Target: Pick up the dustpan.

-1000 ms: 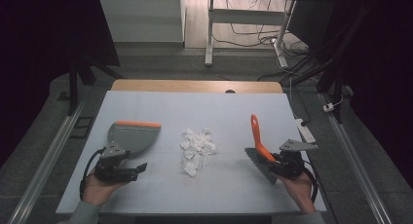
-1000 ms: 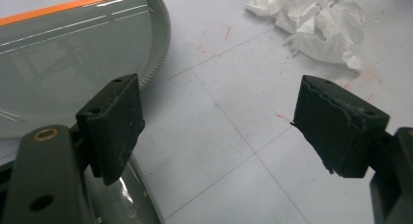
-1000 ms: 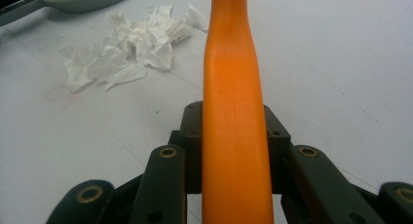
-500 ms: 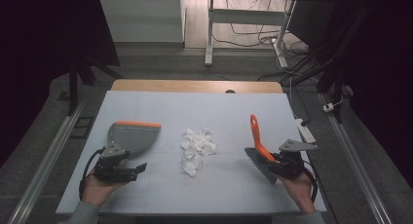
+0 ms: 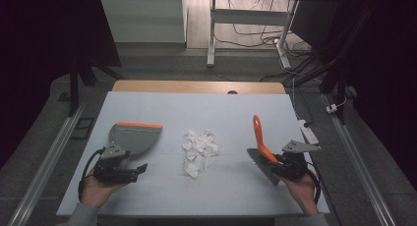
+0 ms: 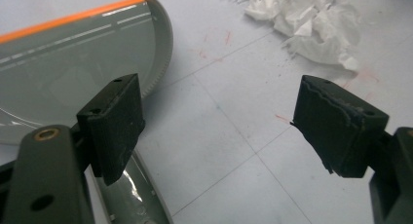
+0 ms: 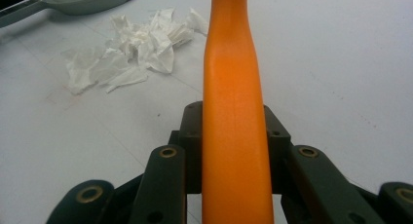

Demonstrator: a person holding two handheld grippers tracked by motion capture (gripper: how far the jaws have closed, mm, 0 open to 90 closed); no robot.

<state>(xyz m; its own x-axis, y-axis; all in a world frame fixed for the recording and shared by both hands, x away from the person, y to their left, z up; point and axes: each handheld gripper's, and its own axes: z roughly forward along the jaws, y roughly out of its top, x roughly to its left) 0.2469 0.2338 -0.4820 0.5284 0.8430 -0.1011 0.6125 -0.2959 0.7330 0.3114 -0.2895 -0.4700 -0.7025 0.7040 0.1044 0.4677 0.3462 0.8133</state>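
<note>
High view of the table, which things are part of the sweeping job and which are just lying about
Part of the job:
- brush, orange handle, clamped in the right claw
- dustpan, grey with an orange edge, beside the open left claw
- pile of crumpled paper scraps between them

Just lying about:
- white power strip at the table's right edge
- cables on the floor beyond

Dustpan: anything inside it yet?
Dustpan tray looks empty, grey and bare. Paper scraps lie apart on the table. Left hand-held gripper covers part of its handle.

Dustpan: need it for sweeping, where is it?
High view: the dustpan lies left on the table, just ahead of the left gripper, left of the paper scraps.
</note>
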